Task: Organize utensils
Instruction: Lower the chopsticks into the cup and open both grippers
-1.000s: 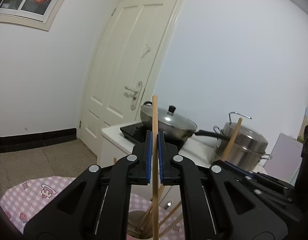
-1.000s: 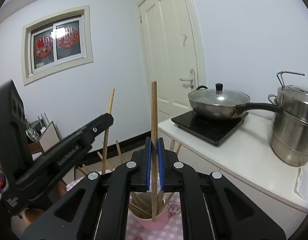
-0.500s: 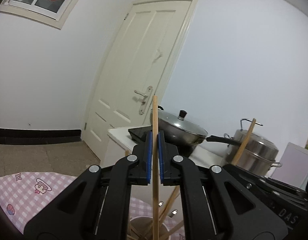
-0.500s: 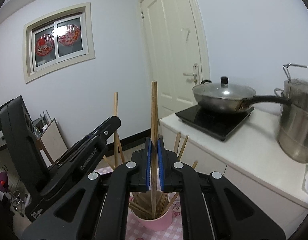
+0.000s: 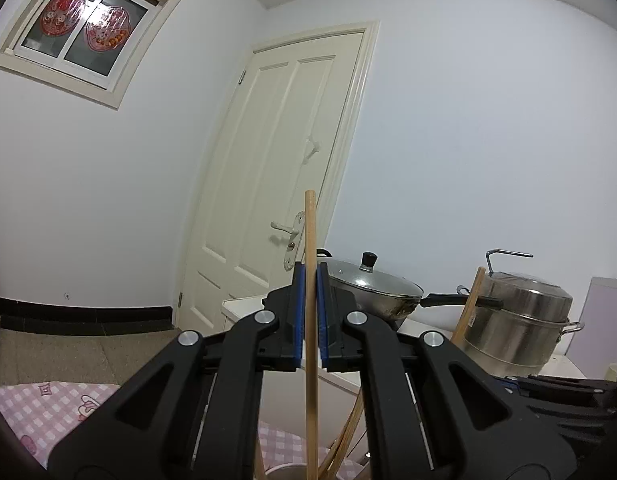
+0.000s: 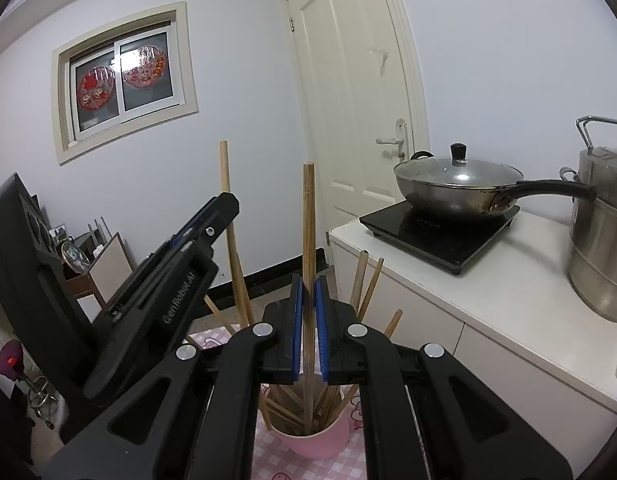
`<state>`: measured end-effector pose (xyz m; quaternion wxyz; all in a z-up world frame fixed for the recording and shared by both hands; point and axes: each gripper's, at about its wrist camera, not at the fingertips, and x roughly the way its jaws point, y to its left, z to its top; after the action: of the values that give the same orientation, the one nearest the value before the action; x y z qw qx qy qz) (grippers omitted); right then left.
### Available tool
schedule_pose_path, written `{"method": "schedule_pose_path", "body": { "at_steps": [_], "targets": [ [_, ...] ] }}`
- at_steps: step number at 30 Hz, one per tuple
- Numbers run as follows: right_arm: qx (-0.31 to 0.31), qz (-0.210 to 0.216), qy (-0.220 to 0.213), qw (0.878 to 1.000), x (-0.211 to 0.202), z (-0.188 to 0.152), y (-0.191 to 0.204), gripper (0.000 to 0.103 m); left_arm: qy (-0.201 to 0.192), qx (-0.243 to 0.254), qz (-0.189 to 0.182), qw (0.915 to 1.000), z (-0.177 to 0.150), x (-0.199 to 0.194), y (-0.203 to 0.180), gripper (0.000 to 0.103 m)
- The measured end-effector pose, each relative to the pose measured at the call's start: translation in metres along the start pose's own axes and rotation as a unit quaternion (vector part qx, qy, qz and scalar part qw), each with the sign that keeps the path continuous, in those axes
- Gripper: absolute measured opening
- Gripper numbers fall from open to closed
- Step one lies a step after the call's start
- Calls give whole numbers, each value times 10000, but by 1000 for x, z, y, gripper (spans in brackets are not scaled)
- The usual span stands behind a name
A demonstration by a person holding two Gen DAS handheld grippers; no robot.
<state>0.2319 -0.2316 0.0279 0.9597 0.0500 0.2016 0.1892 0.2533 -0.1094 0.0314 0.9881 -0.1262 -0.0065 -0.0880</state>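
While clamped: chopsticks (image 6: pixel 308 240) btwn jaws, upright.

1. A chopstick (image 6: pixel 308 240) is clamped upright between the blue pads of the right gripper (image 6: pixel 308 322)
2. Its lower end is seen inside a pink cup (image 6: pixel 314 440) filled with more chopsticks
3. A second chopstick (image 6: pixel 225 168) is held by the left gripper (image 6: pixel 204 220), at left
4. A wok (image 6: pixel 456 188) is set on a cooktop (image 6: pixel 440 232)
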Motion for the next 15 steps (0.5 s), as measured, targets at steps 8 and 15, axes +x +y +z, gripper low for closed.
{"method": "schedule_pose_path", "body": {
  "at_steps": [8, 15],
  "targets": [
    [81, 106, 72, 9999, 6, -7, -8, 5, -171, 175, 180, 9995, -9, 5, -2, 6],
    [129, 214, 129, 9996, 9, -12, -13, 5, -140, 328, 201, 9992, -17, 0, 1, 6]
  ]
}}
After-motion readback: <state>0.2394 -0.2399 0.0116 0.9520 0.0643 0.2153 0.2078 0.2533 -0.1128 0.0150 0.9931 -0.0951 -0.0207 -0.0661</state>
